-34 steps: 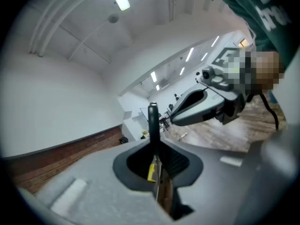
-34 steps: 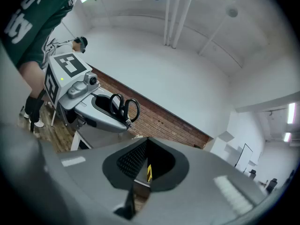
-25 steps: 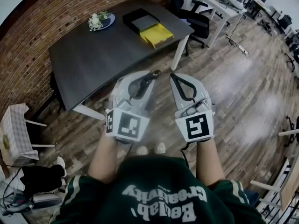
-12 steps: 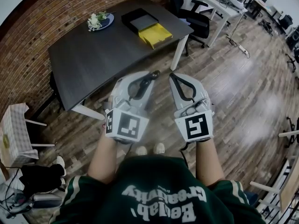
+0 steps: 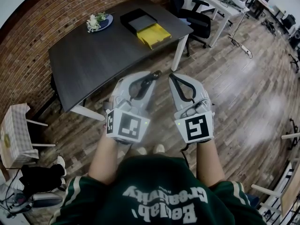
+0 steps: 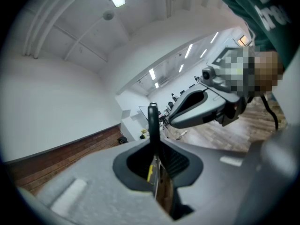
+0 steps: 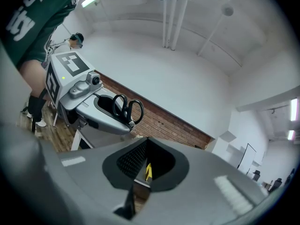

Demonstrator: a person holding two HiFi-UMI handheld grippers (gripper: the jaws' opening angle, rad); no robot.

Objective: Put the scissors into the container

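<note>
Black-handled scissors [image 5: 144,82] are clamped in my left gripper [image 5: 152,74], which is shut on them and held at waist height over the wooden floor. In the right gripper view the scissors' handle loops [image 7: 125,108] stick up out of the left gripper's jaws. In the left gripper view a black handle [image 6: 153,121] stands upright between the jaws. My right gripper [image 5: 171,77] is beside the left one, shut, with nothing in it. A black container [image 5: 138,20] and a yellow container [image 5: 153,35] lie at the far right end of the dark table [image 5: 93,60] ahead.
A blue plate with white flowers [image 5: 97,21] sits at the table's back edge by the brick wall. A black office chair [image 5: 199,20] stands right of the table. A small checked stool [image 5: 14,135] and a bag are at the left on the floor.
Both grippers have drifted slightly toward the table, side by side. The left one's grip on the scissors is unchanged.
</note>
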